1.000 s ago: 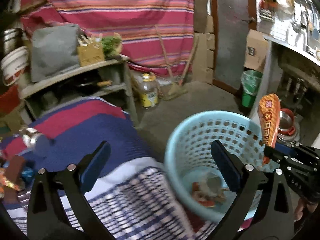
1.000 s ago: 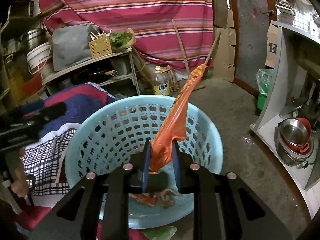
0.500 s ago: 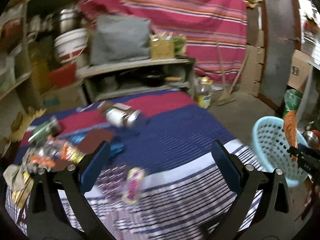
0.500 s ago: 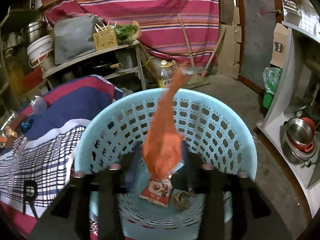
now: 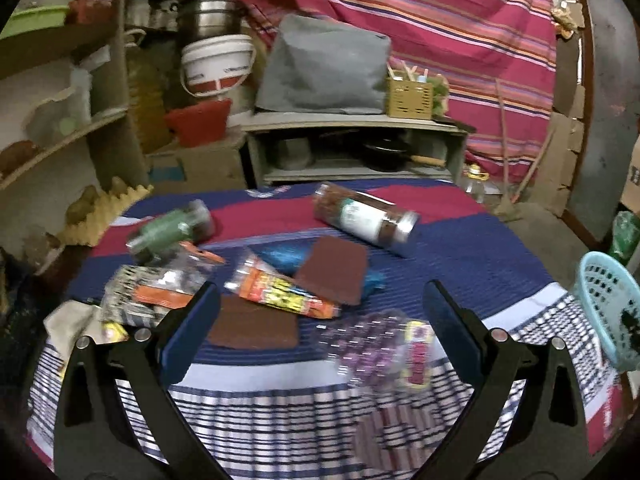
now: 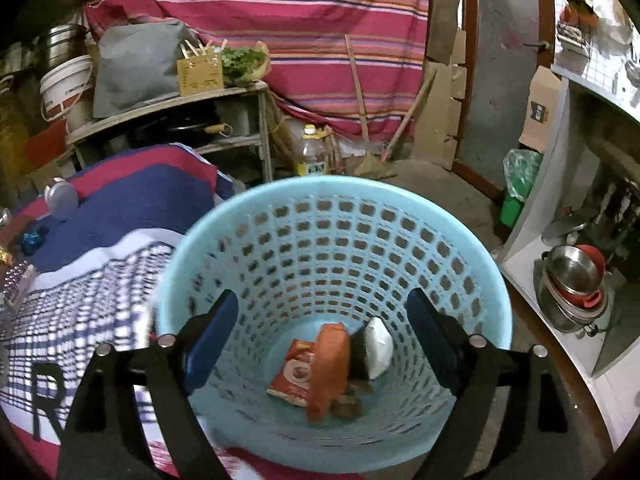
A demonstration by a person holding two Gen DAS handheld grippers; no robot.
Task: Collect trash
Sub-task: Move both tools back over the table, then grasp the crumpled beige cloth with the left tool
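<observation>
My right gripper [image 6: 322,326] hangs over the light blue basket [image 6: 248,216]; its jaws are opening and nothing is between them. The orange wrapper [image 6: 330,364] lies at the basket's bottom with a red packet [image 6: 292,372] and a white lump [image 6: 378,346]. My left gripper [image 5: 320,320] stands open above the striped cloth of the table [image 5: 460,248], empty. Ahead of it lie trash items: an orange-yellow wrapper [image 5: 280,290], two brown pads [image 5: 332,270], a clear blister pack [image 5: 380,350], a jar on its side [image 5: 364,220] and a green bottle [image 5: 170,230]. The basket [image 5: 608,304] shows at the right edge.
Behind the table are a wooden shelf [image 5: 352,124] with a grey bag [image 5: 324,68], a white bucket [image 5: 218,66] and a striped curtain [image 6: 280,8]. Steel bowls [image 6: 572,280] sit on a low white shelf right of the basket. An oil bottle [image 6: 310,156] stands on the floor.
My right gripper opened and the orange wrapper dropped into the basket. My left gripper swung left from the basket to over the trash on the table.
</observation>
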